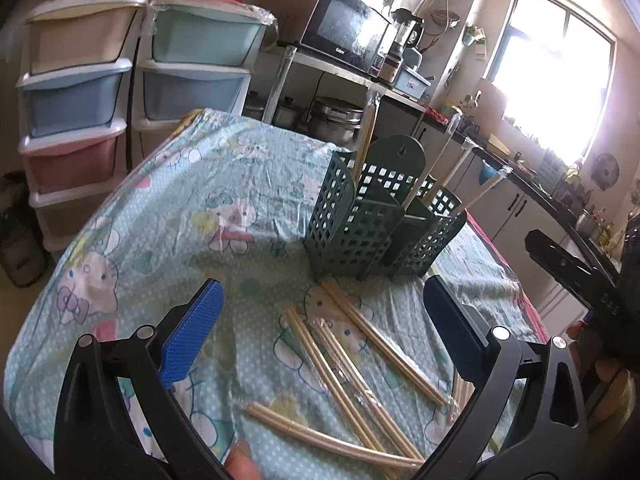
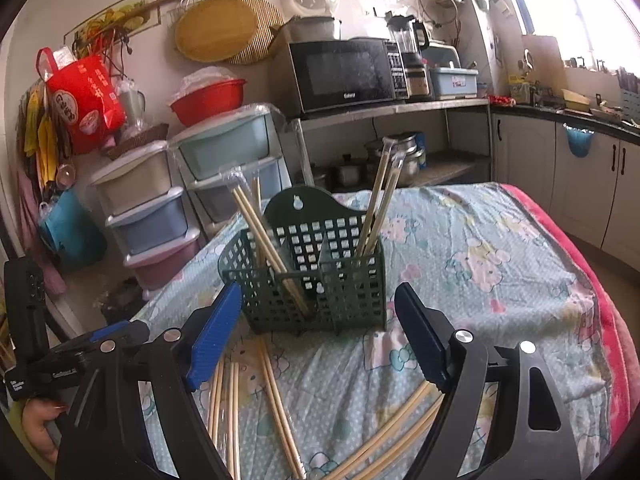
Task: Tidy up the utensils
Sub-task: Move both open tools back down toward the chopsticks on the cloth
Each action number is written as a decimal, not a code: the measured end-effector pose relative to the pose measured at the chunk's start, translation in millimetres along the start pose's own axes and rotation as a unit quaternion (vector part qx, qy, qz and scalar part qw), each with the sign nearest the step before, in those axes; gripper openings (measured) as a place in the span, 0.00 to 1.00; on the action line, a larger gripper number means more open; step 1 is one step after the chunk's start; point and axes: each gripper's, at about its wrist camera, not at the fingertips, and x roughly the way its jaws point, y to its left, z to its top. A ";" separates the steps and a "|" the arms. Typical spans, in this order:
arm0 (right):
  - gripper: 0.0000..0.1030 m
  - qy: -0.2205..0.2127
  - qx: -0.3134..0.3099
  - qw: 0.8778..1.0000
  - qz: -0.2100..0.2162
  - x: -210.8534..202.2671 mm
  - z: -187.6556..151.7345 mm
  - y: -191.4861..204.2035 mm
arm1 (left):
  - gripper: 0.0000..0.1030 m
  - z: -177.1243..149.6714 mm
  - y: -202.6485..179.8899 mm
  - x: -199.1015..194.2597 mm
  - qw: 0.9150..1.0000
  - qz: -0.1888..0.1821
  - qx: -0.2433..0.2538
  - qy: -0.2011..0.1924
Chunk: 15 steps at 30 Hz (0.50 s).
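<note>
While both tongs gape empty, chopsticks wait.
Left tongs (image 1: 320, 308), right tongs (image 2: 320, 312); wrapped chopsticks (image 1: 360, 364) lie before the green holder (image 2: 316, 276).

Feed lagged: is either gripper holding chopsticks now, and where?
Nothing held. Left gripper and right gripper are both open above loose chopsticks on the cloth.

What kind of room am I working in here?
Most likely a home kitchen: a microwave and blender on a shelf, pots below, and a counter with cabinets by the window. The green utensil holder stands on a cloth-covered table.
</note>
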 end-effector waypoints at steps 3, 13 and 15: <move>0.74 0.012 -0.001 1.000 0.002 4.6 -3.1 1.5 | 0.87 -5.8 4.5 -1.3 1.000 0.000 -0.007 0.008; 0.68 0.038 -0.001 0.999 0.009 12.5 -10.0 4.5 | 0.65 -30.3 17.4 1.8 0.998 0.004 -0.019 0.058; 0.67 0.044 -0.002 0.999 0.014 14.2 -10.9 5.4 | 0.64 -35.4 18.8 1.4 0.998 0.001 -0.019 0.067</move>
